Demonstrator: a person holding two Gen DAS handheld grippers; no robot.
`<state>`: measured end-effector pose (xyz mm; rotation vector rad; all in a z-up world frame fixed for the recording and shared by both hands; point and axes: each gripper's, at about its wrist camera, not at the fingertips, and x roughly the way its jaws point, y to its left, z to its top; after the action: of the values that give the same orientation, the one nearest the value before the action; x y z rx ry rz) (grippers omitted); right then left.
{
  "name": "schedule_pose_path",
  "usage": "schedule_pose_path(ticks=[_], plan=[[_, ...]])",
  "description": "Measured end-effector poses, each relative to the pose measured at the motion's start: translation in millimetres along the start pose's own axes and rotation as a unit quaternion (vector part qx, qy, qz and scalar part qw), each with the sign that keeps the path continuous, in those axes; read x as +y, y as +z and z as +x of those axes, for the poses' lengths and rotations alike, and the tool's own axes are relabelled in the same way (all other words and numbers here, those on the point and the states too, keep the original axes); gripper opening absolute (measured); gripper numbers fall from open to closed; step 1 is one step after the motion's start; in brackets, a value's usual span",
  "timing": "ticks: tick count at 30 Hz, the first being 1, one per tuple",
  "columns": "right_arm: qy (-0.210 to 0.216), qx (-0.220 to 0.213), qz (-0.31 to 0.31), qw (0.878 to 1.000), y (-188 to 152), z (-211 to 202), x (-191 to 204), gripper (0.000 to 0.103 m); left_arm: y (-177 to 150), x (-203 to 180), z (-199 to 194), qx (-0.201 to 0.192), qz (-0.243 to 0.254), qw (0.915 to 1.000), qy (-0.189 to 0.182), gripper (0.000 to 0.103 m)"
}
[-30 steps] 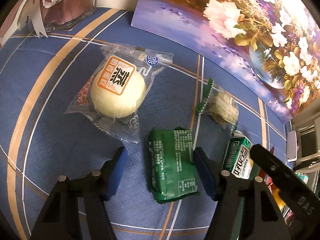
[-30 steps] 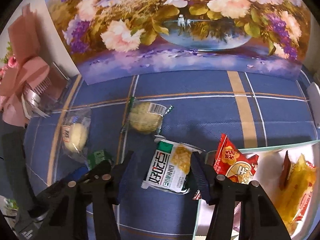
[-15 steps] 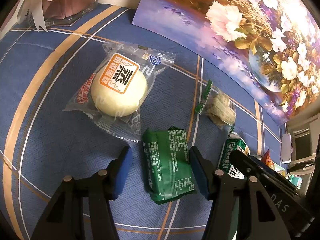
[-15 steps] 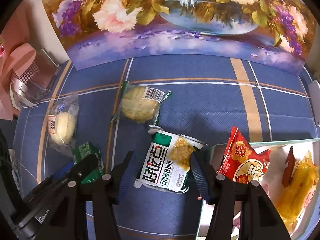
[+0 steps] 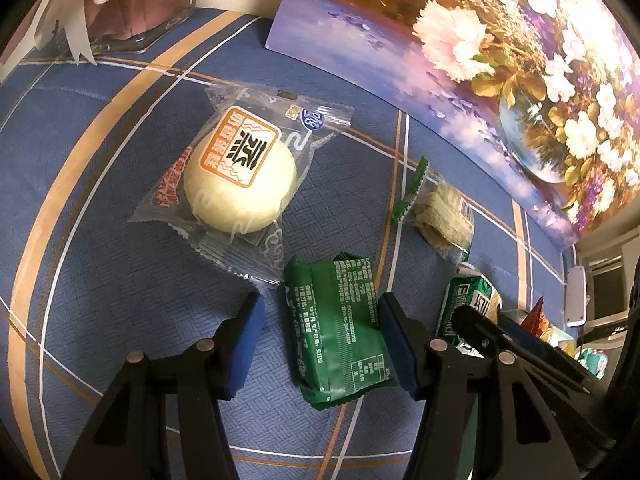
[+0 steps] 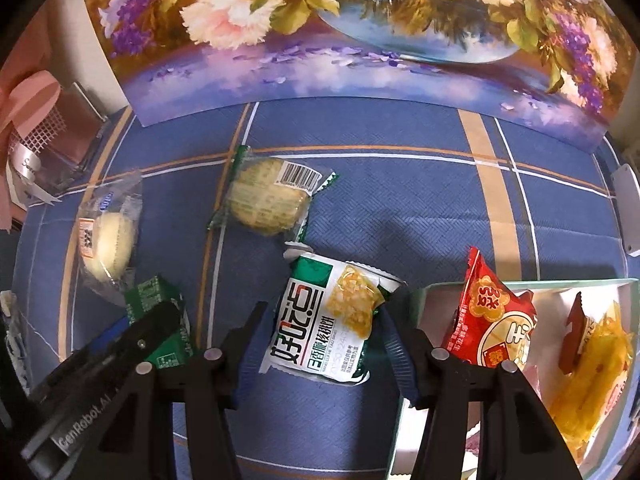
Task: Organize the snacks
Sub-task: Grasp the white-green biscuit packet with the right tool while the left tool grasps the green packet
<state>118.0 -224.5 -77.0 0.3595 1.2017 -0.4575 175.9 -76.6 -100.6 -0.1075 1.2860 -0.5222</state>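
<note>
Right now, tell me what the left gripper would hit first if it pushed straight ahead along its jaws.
Most likely the dark green snack packet, which lies between the open jaws of the left gripper on the blue tablecloth. Depth is unclear, but nothing else shows in that line.

On the blue cloth (image 6: 400, 208) lie four wrapped snacks: one pale round bun (image 5: 240, 176), one green packet (image 5: 336, 328), one greenish round cake (image 6: 268, 204) and one white-and-green packet (image 6: 328, 320). In the one tray (image 6: 404, 392) I count one red packet (image 6: 496, 320) and one yellow packet (image 6: 592, 364).
</note>
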Motion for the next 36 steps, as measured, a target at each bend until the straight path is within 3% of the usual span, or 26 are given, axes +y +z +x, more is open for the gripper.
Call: schedule_pose_path(ticks=[8,10,21,28,36], plan=[[0.005,0.006,0.008,1.0,0,20,0,0.055,0,-7,2,-0.004,0.007,0.9999,0.015,0.055],[0.004,0.003,0.008,1.0,-1,22,0,0.055,1,-7,2,-0.003,0.009,0.9999,0.007,0.048],[0.003,-0.004,0.014,1.0,-12,28,-7,0.053,1,-11,3,-0.009,0.014,0.9996,0.025,0.047],[0.025,-0.024,0.028,0.999,-24,13,-16,0.053,1,-9,-4,-0.012,-0.005,0.9999,0.004,0.043],[0.055,-0.057,0.048,0.996,-42,-26,-25,0.052,0,-11,-37,-0.036,-0.002,0.9993,0.004,0.041]])
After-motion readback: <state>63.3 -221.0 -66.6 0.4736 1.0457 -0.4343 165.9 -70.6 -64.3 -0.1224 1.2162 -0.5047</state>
